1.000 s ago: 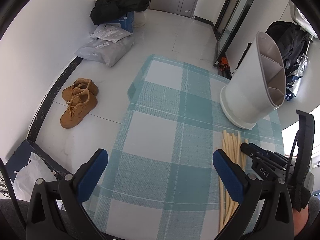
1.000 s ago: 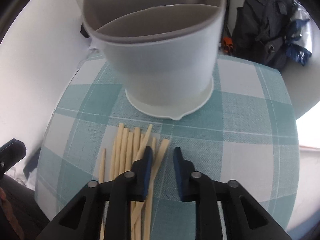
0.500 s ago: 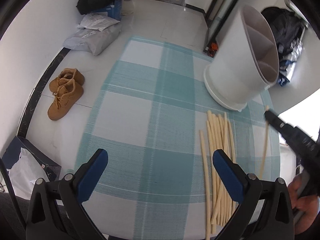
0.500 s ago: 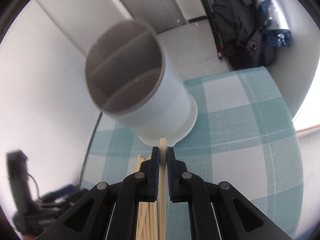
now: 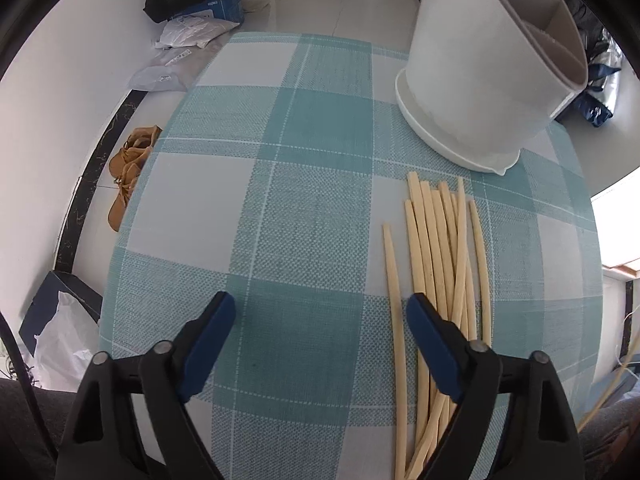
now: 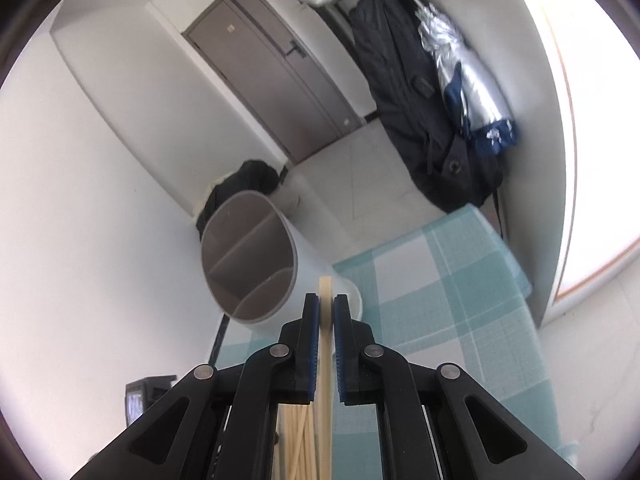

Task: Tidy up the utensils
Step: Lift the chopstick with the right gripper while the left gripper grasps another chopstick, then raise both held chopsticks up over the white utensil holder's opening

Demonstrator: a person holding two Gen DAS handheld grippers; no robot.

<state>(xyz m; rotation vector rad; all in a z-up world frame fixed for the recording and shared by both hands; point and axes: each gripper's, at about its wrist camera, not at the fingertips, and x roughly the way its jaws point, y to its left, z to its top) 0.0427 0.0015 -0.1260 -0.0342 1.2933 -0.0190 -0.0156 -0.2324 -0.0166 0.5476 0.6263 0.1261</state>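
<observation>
The chopsticks (image 5: 438, 248) are pale, cream-coloured sticks, slim and slightly tapered, with a plain matte surface. They lie in a loose bundle on the tabletop (image 5: 280, 208), roughly parallel, their tips pointing toward the holder; some cross one another, and one lies a little apart on the left side of the bundle. No marks or writing show on them.

One more chopstick (image 6: 325, 320) is off the tabletop, pinched between the blue pads of the right tool (image 6: 326, 312). Its jaws are closed tight on the stick, whose squared end pokes up just past the pad tips.

The left tool (image 5: 320, 312) hangs above the tabletop, pointing steeply down. Its jaws have just been closing somewhat but stand wide apart, with only bare cloth between them; the right-hand pad sits over the near part of the bundle, and whether it touches the sticks cannot be told.

Just beyond the bundle's tips stands the holder (image 5: 476, 80), a white round tub with a flared base and a grey inside split by partitions into compartments. In the right wrist view no utensils show in the visible compartments.

The tabletop carries a teal-and-white checked cloth. On the floor beyond lie a pair of tan shoes (image 5: 130, 168), grey mailing bags (image 5: 176, 68) with small labels too tiny to read, and a blue box (image 5: 212, 4) with print that cannot be made out. A dark coat (image 6: 416, 92) hangs by a grey door (image 6: 276, 80).
</observation>
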